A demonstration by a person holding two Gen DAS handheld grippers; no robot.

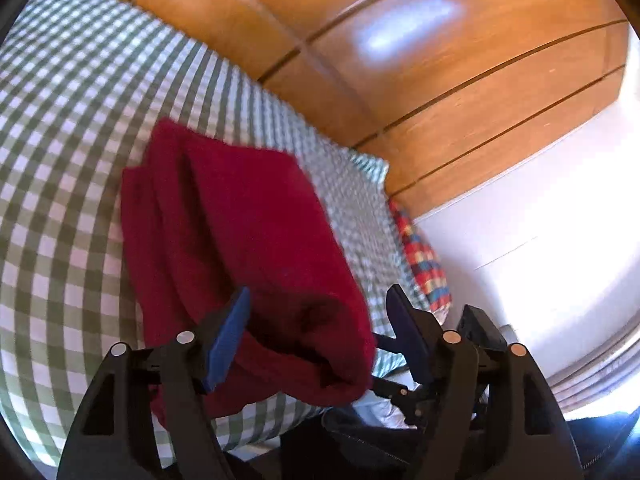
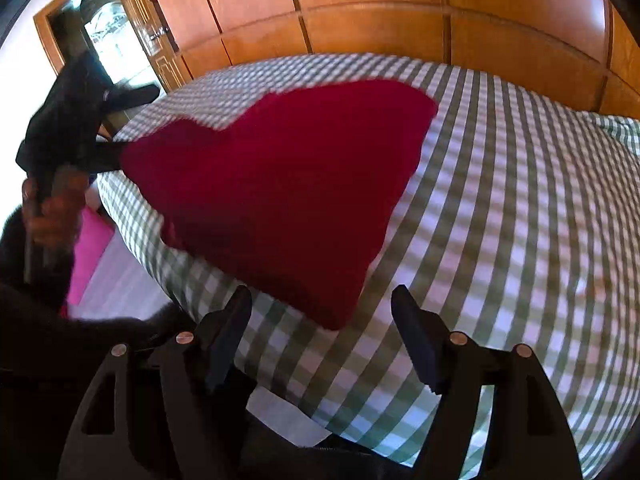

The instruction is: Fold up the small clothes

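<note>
A dark red folded garment [image 1: 244,240] lies on a bed with a green and white checked cover [image 1: 60,152]. In the left wrist view my left gripper [image 1: 318,336] is open, its blue pads wide apart, with the near end of the garment between them. In the right wrist view the garment [image 2: 280,184] lies ahead, its near corner just above my right gripper [image 2: 322,340], which is open and holds nothing. The left gripper [image 2: 116,128] shows at the garment's left end, held by a hand [image 2: 52,216].
A wooden wardrobe [image 2: 360,12] runs behind the bed. A doorway with a mirror [image 2: 108,40] is at the left. A multicoloured checked cloth [image 1: 420,256] lies at the bed's edge by a white wall. A pink object [image 2: 88,256] lies on the floor.
</note>
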